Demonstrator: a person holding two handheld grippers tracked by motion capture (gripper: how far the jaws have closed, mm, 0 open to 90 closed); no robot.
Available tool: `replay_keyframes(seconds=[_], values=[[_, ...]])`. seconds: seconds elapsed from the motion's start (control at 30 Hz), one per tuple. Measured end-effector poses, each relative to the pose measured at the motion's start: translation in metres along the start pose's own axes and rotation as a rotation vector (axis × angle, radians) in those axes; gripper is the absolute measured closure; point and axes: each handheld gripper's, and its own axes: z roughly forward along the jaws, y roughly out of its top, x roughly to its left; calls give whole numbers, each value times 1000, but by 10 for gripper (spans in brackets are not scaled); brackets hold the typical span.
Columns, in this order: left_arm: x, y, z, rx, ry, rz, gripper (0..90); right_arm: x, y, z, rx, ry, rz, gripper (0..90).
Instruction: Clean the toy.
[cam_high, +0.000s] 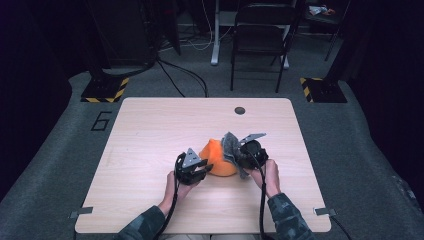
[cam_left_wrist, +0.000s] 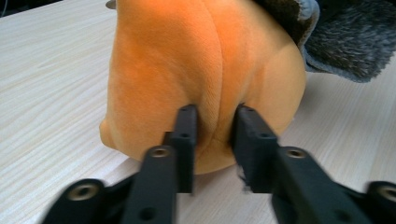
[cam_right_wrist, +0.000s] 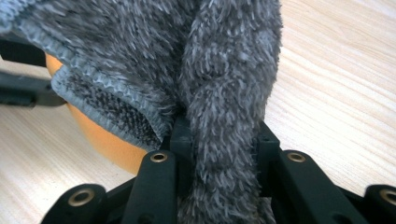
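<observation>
An orange plush toy (cam_high: 218, 158) lies near the middle of the wooden table (cam_high: 150, 135). My left gripper (cam_high: 199, 167) is at its left side, and in the left gripper view its jaws pinch a fold of the orange plush (cam_left_wrist: 215, 84). A fuzzy grey knitted sock (cam_high: 231, 144) drapes over the toy's right side. My right gripper (cam_high: 246, 153) is shut on the grey sock (cam_right_wrist: 224, 93), whose fabric is bunched between the jaws. In the right gripper view the orange toy (cam_right_wrist: 107, 140) peeks out under the sock's ribbed edge.
A round dark grommet (cam_high: 240, 110) sits in the table near its far edge. A black folding chair (cam_high: 260, 35) and cables stand on the floor beyond the table. Yellow-black striped bases (cam_high: 106, 90) flank the far corners.
</observation>
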Motion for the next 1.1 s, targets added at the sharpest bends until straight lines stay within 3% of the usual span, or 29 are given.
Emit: replay_keyframes(seconds=[0.1,0.17,0.3,0.37,0.57,0.77,0.93,1.03,1.1], values=[[-4,1,0,26,19,50,552,-1,0,1,-10,-3,-3,693],[-6,1,1,33,30,63,525,0,-1,1,-14,-7,-3,693],[-11,1,5,53,62,100,517,0,-1,2,-22,-4,-3,693],[-12,-2,8,57,85,122,575,0,-1,2,-31,4,-1,693],[-8,-3,8,36,84,97,799,2,0,1,-47,-7,0,694],[-5,5,0,18,49,38,828,4,8,-15,-96,-16,-8,696],[-10,11,-5,9,16,19,828,21,18,-36,-165,7,-44,695],[-12,10,-3,20,7,28,826,34,19,-31,-150,18,-76,693],[-13,9,-1,27,7,39,824,38,17,-21,-113,-3,-113,691]])
